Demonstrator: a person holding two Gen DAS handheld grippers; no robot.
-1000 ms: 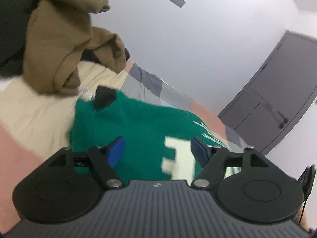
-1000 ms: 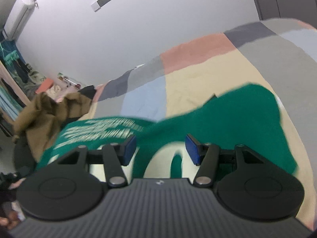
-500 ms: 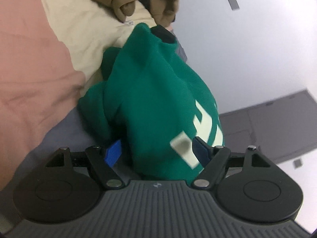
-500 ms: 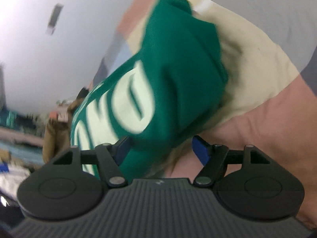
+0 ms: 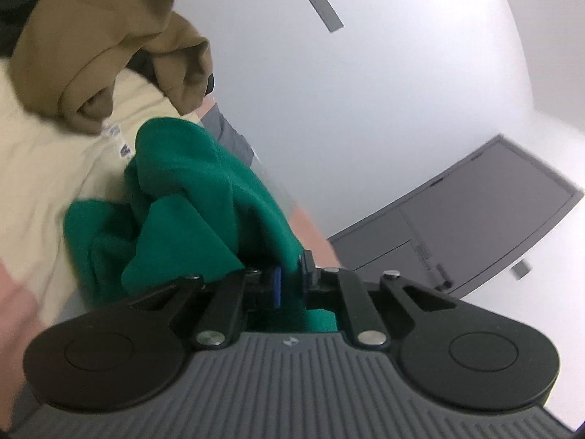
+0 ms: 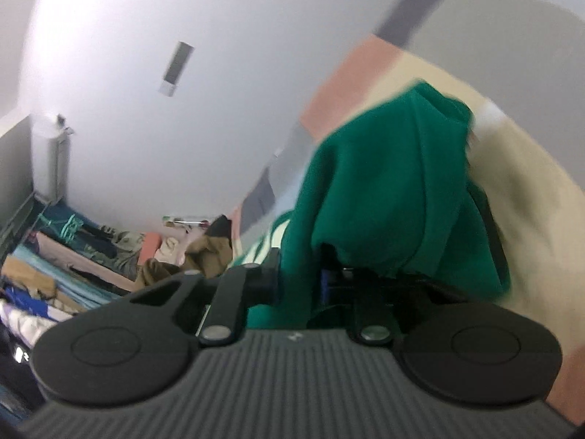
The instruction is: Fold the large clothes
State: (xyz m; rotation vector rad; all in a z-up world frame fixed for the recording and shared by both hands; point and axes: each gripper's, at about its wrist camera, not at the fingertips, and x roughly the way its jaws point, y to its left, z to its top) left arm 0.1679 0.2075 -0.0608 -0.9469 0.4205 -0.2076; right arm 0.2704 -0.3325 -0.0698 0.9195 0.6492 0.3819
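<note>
Now gripping: left gripper (image 5: 289, 282) and right gripper (image 6: 297, 281) both closing on green sweatshirt (image 5: 190, 197) cloth, bunched on patchwork bedspread (image 5: 44, 161). Next, probably: lift, spread flat.

A bed (image 5: 44, 153) covered with a patchwork bedspread of cream, pink and grey blocks carries the clothes. A bunched green sweatshirt (image 5: 190, 197) lies on its cream patch. Beside it, toward the head of the bed, rests a crumpled brown hooded garment (image 5: 95, 36).
</note>
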